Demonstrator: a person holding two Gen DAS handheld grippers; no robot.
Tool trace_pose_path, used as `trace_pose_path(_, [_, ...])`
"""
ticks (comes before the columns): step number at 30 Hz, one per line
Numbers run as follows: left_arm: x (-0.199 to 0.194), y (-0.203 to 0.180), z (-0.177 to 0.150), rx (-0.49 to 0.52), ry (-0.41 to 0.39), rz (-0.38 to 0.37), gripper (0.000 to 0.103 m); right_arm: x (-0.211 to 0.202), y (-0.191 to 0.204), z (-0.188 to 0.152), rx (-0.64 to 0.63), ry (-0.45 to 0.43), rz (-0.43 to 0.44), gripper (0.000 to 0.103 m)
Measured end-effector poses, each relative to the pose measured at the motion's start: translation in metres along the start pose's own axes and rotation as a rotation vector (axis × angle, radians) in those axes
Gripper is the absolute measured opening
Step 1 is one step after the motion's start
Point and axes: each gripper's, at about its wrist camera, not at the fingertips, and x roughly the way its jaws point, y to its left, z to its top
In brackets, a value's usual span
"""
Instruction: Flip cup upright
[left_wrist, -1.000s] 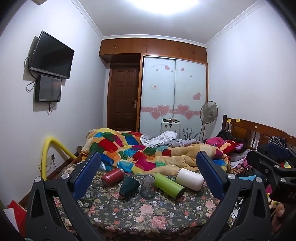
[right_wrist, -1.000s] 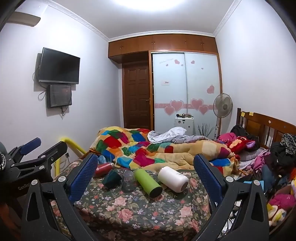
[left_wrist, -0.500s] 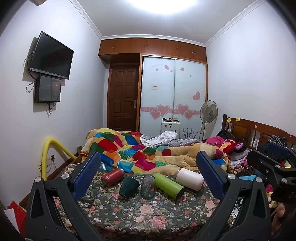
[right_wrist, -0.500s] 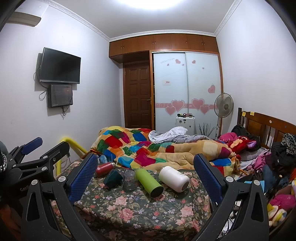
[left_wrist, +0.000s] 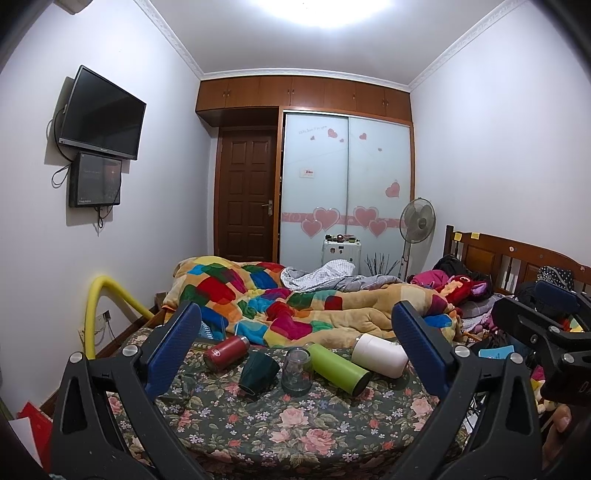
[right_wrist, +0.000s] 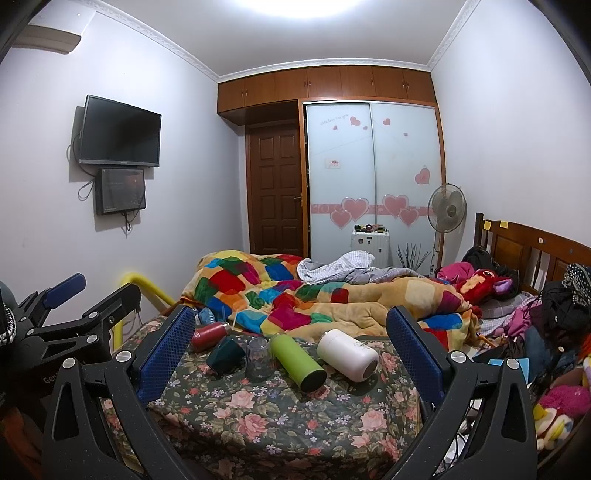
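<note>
Both the left gripper (left_wrist: 295, 347) and right gripper (right_wrist: 291, 345) hover wide open and empty before the floral tabletop (left_wrist: 295, 424), where the dark green cup (left_wrist: 258, 371) lies tipped among 4 other vessels.

A lived-in home bedroom, and the bed (left_wrist: 236, 435) with its flowered sheet tells it first: a patchwork quilt (left_wrist: 258, 295) lies heaped across it, and a wooden headboard (left_wrist: 517, 262) stands at its right end with clothes and plush toys piled against it. Beyond the bed stand a sliding wardrobe (left_wrist: 347, 184) stuck with pink hearts, a brown panel door (left_wrist: 245, 199) left of it and a pedestal fan (left_wrist: 417, 221) to its right. On the wall left of the bed hangs a television (left_wrist: 99, 114).
</note>
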Motion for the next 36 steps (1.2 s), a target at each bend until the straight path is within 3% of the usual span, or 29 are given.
trace_pose_path(36, [0.01, 0.009, 0.005, 0.001, 0.011, 0.024, 0.103, 0.003, 0.003, -0.004, -0.003, 0.018, -0.001, 0.103])
